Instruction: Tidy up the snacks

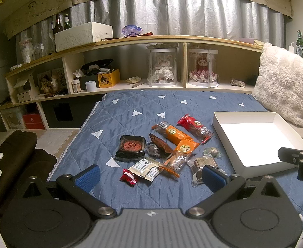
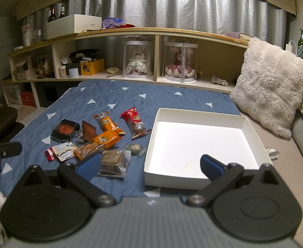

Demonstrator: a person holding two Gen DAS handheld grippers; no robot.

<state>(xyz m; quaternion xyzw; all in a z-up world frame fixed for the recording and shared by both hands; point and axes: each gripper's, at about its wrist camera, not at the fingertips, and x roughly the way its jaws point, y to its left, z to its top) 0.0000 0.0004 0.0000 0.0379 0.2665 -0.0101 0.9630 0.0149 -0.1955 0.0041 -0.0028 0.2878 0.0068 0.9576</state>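
Bed: a blue quilt (image 1: 130,107) printed with white triangles is spread over it; every snack and the box are carried on it.
Shelf unit: a long wooden shelf unit (image 2: 157,33) is set along the far edge of the bed, in front of grey curtains; two dolls in clear cases are kept in its compartments.
Pillow: a fluffy white pillow (image 2: 273,82) is propped at the right end of the bed, just behind the box.
Box: an open, shallow white box (image 2: 203,142) is laid on the quilt to the right of the snacks; nothing is seen inside it.
Snack pile: the snacks are gathered loosely on the quilt, just left of the box, several overlapping.
Red packet: a red-wrapped cake (image 1: 195,127) is placed at the far right of the pile, nearest the box.
Orange packets: two orange-wrapped bars (image 1: 175,133) are crossed in the middle of the pile.
Black tray: a black-packed mooncake (image 1: 131,145) is found at the left of the pile.
Clear-wrapped cake: a brown cake in clear wrap (image 2: 112,161) is seen nearest the right gripper.
Left gripper: the left gripper (image 1: 150,177) is held above the near side of the pile, its blue-padded fingers (image 1: 88,175) spread wide, nothing held.
Right gripper: the right gripper (image 2: 150,166) is held over the near left corner of the box, fingers (image 2: 212,166) spread wide, nothing held.
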